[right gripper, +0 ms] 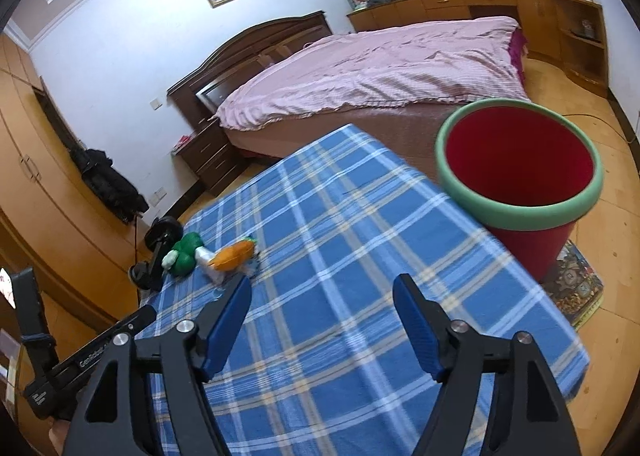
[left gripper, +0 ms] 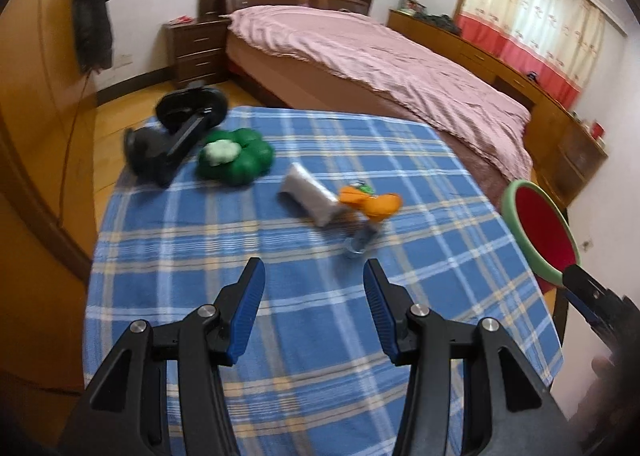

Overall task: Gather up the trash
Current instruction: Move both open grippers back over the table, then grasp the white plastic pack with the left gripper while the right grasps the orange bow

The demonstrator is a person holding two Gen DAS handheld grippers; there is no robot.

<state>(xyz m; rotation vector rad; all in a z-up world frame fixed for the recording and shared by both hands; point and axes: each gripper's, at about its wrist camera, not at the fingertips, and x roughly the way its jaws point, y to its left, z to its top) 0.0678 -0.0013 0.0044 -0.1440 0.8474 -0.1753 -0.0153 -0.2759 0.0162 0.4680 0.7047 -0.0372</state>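
From the left wrist view, my left gripper (left gripper: 314, 276) fills the lower centre of the frame with its jaws parted and nothing between the blue pads; only the blue checked cloth (left gripper: 200, 256) shows through the gap. Just above it, in the middle of the frame, lies the trash: a grey-white wrapper roll (left gripper: 310, 198), an orange wrapper (left gripper: 370, 202) touching its right end, and a small clear scrap (left gripper: 358, 244) below them. Up and to the left sit a green flower-shaped toy (left gripper: 236, 158) and a black stand (left gripper: 180, 136) at the cloth's edge. At the right border I see only a sliver of the red bin with the green rim (left gripper: 540, 232), with my right gripper's tip below it.

I judge I am between pieces, about to reach for the next one. The next move calls for bringing the left jaws forward and down over the roll or the orange wrapper, then closing.

From the right wrist view, my right gripper (right gripper: 322, 288) sits at the bottom, jaws wide apart and empty over the cloth. Here the red bin (right gripper: 520, 212) is whole in the right half, standing on the floor beside the table's edge, and what I can see of its inside looks bare. The trash shrinks to a small cluster at middle left, so this view is for the bin and the left view for the pickup.
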